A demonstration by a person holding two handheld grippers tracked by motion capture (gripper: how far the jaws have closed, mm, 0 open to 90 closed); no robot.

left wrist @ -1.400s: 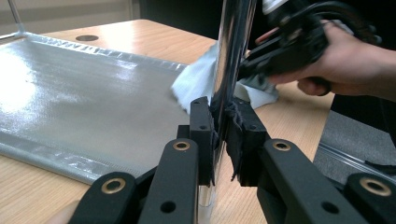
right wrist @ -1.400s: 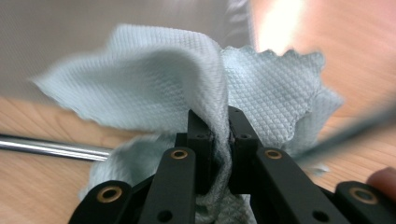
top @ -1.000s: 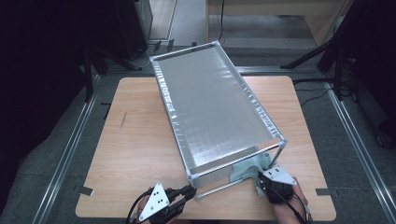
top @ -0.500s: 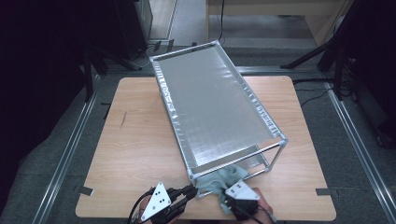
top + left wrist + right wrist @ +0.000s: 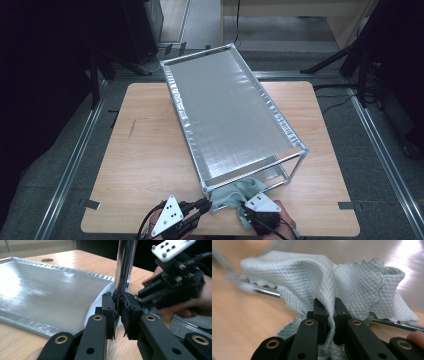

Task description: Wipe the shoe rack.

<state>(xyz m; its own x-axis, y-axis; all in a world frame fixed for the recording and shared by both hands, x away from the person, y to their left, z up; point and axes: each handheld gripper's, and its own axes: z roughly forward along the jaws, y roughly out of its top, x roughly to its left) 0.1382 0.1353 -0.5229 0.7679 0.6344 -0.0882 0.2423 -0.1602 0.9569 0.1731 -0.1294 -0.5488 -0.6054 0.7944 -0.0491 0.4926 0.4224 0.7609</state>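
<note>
Wooden and pale, the worktop [image 5: 150, 150] has rounded corners and sits on a grey carpeted floor [image 5: 60, 165], with dark stands and cables in the dim room behind it. One silver rack [image 5: 230, 115] lies slantwise across the worktop, its metal tube frame carrying a shiny ribbed sheet on top and a lower shelf showing at the near end. One pale green cloth [image 5: 235, 192] with a quilted diamond weave is bunched against the rack's near end, draped over the rack's low front bar. Two tongs are at work, both just in front of the rack's near end. The left tongs [image 5: 119, 312] are clenched on the upright corner post [image 5: 125, 267] of the rack, pads pressed to either side of the tube. The right tongs [image 5: 330, 312] are clenched on a fold of the cloth, which rises between the pads and spreads out beyond them toward the rack. Each tool carries one grey three-cornered plate, and the two sit near each other at the rack's near left corner.
</note>
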